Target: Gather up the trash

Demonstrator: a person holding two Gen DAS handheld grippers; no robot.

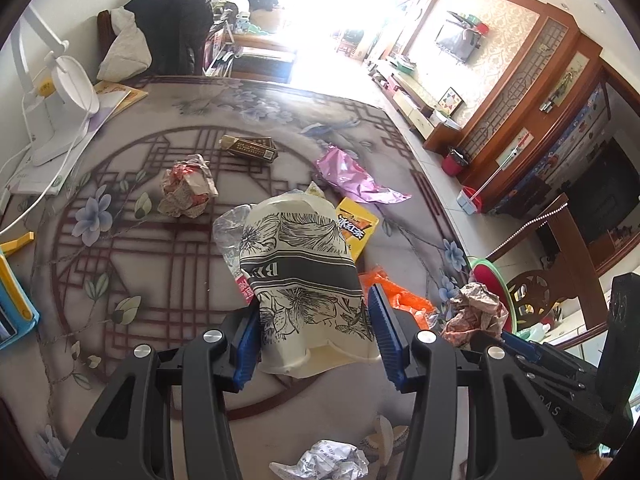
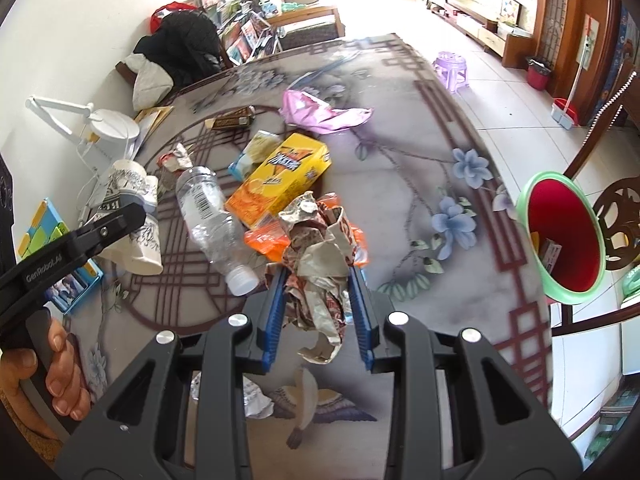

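My left gripper [image 1: 314, 300] is shut on a flower-printed paper cup [image 1: 300, 264] and holds it above the table; the cup also shows in the right wrist view [image 2: 132, 216]. My right gripper [image 2: 320, 280] is shut on a crumpled brown-and-white wrapper [image 2: 320, 264], also visible in the left wrist view [image 1: 476, 312]. A red bin with a green rim [image 2: 560, 232] stands off the table's right edge. On the table lie a clear plastic bottle [image 2: 208, 216], a yellow box [image 2: 280, 176], an orange wrapper [image 2: 264, 240] and a pink wrapper [image 2: 320, 112].
A crumpled paper ball [image 1: 188, 188], a brown carton [image 1: 250, 148] and white crumpled paper [image 1: 332, 460] lie on the patterned tablecloth [image 2: 420, 160]. A white desk lamp [image 1: 60, 92] stands at the far left. A purple stool [image 2: 452, 68] is on the floor.
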